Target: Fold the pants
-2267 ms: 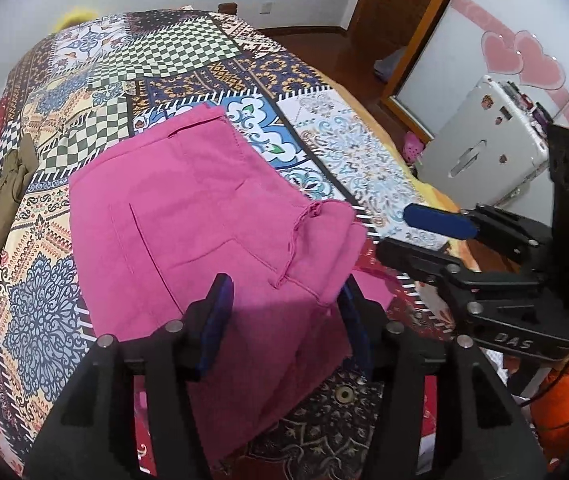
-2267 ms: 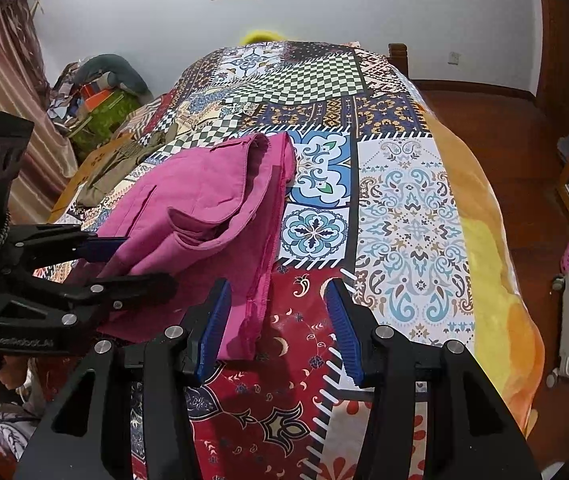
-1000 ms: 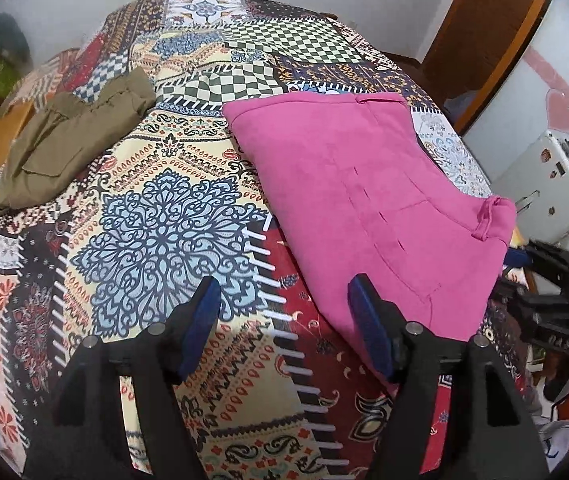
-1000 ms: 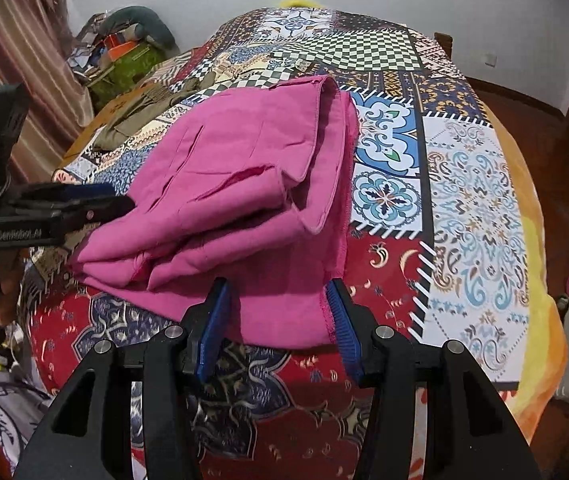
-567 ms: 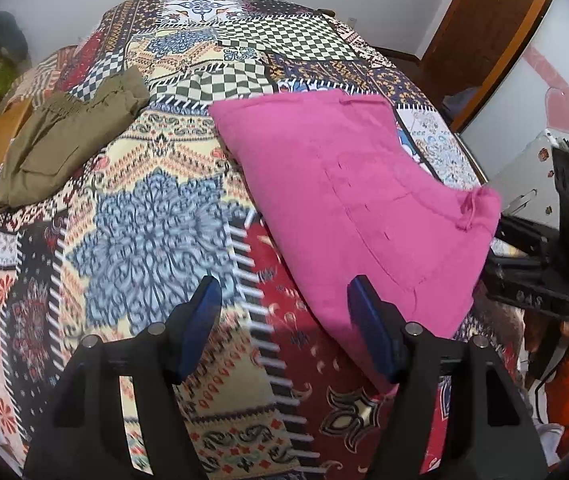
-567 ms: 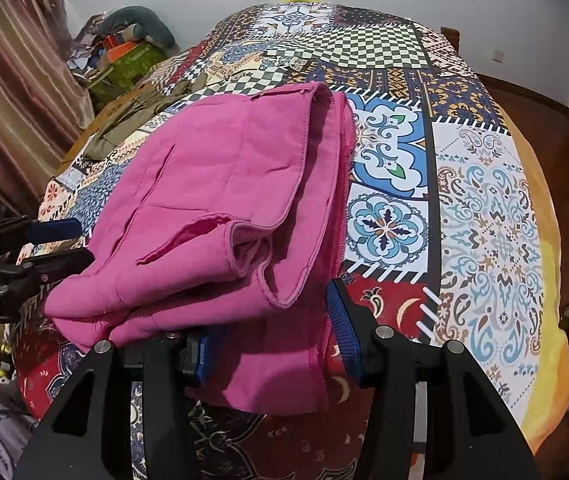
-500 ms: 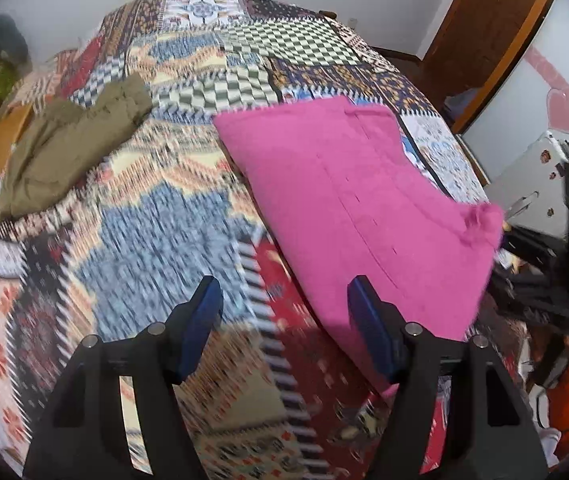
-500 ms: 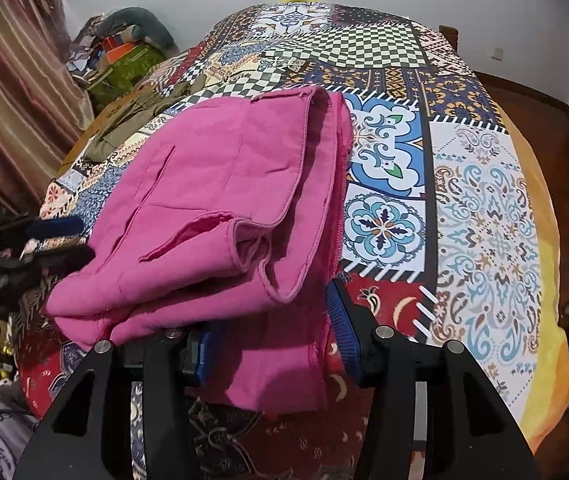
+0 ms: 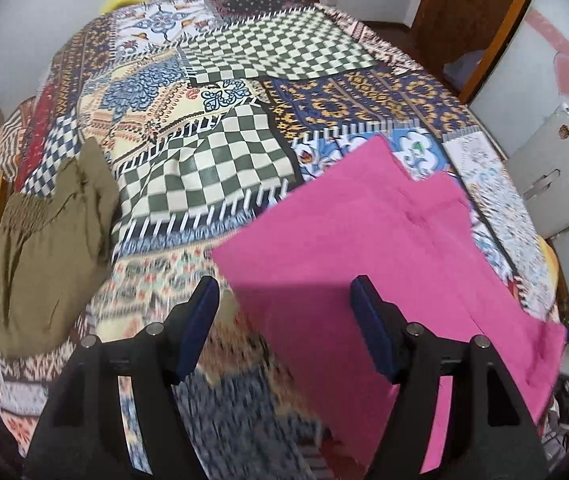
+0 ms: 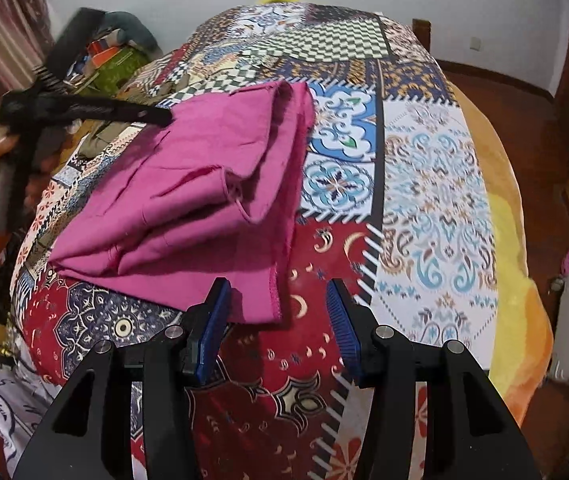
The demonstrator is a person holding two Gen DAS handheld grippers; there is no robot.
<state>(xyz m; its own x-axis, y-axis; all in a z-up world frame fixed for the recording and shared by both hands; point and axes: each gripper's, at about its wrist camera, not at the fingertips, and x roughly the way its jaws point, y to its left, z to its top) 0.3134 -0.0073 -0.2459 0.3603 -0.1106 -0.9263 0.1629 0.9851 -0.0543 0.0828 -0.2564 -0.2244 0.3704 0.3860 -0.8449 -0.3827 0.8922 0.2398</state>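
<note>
Pink pants (image 10: 188,184) lying partly folded on the bed (image 10: 436,184), near its foot end, resting on the patchwork cover. Landmark for all positions: the pants. The cloth looks soft, thin and light; it lies in several loose layers with a raised, curled flap on top, so it will probably sag and slide layer over layer when lifted, and it has no stiffness to hold a crease unaided. It is not fragile.

Left tongs (image 9: 284,320): jaws released, nothing between the pads; they hang over the far left corner of the pants, where the flat pink panel (image 9: 364,240) meets the cover. Seen from the right wrist view, the left tongs (image 10: 160,114) sit just at that far edge; whether they touch the cloth cannot be told.

Right tongs (image 10: 278,316): jaws parted and empty, poised just off the near right corner of the pants, with the hemmed edge lying close before the left pad.

Suggested hold: pinch at the corners and along the stitched hem, taking all layers at once, since a grip in mid-panel would likely lift only the top layer. An olive garment (image 9: 44,240) lies well apart to the left of the pants.
</note>
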